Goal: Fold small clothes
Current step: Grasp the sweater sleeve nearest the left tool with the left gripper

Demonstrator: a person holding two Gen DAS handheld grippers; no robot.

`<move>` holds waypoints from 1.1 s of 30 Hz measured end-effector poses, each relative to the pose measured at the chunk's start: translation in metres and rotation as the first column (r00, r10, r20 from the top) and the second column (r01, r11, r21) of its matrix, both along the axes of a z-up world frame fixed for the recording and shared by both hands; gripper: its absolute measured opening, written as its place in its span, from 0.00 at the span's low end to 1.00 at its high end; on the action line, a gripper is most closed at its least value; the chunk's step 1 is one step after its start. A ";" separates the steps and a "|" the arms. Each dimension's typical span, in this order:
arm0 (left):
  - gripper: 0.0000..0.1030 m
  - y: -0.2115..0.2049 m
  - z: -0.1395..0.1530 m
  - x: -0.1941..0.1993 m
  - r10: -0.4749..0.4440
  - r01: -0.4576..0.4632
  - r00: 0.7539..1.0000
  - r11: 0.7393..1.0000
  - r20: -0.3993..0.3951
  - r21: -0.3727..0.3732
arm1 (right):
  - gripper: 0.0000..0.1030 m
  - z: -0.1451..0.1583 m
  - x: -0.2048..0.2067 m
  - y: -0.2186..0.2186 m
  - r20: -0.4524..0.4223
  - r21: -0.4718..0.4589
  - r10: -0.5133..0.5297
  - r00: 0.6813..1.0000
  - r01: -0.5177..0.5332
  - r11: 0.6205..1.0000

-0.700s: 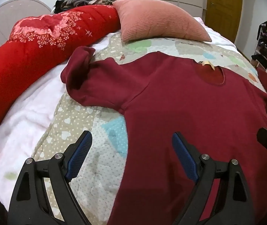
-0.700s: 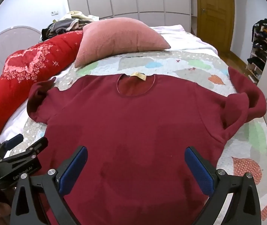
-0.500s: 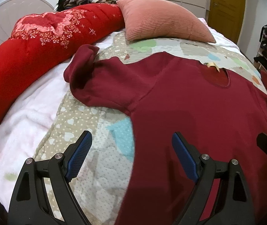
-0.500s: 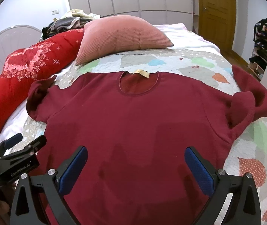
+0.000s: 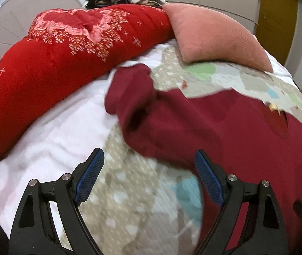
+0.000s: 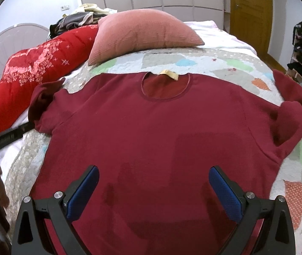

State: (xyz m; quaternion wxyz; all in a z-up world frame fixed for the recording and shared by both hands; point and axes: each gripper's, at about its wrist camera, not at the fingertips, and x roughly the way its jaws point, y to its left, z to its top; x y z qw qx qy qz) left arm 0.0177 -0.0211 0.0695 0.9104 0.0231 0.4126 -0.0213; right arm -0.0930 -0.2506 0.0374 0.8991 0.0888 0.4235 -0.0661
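Fingers [image 5: 90,175] of the left gripper [image 5: 148,176] and of the right gripper [image 6: 154,192] are spread wide with nothing gripped, above the maroon sweater [image 6: 151,140] laid flat on the patchwork quilt [image 6: 214,61], with the pink pillow [image 6: 142,31] seen beyond.

Pink pillow [image 6: 144,29] beside red floral quilt [image 5: 66,48]

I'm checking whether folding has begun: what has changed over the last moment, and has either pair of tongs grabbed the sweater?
The left tongs have swung toward the sweater's left sleeve, which now sits ahead of them. Nothing is grabbed: both they and the right tongs are open and empty. The maroon sweater, pink pillow and red quilt lie as before.
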 end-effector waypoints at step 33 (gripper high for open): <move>0.05 -0.001 0.056 0.117 -0.220 0.201 0.974 0.955 -0.063 -0.220 | 1.00 -0.016 0.006 -0.015 -0.023 0.073 0.000 1.000 0.002 0.997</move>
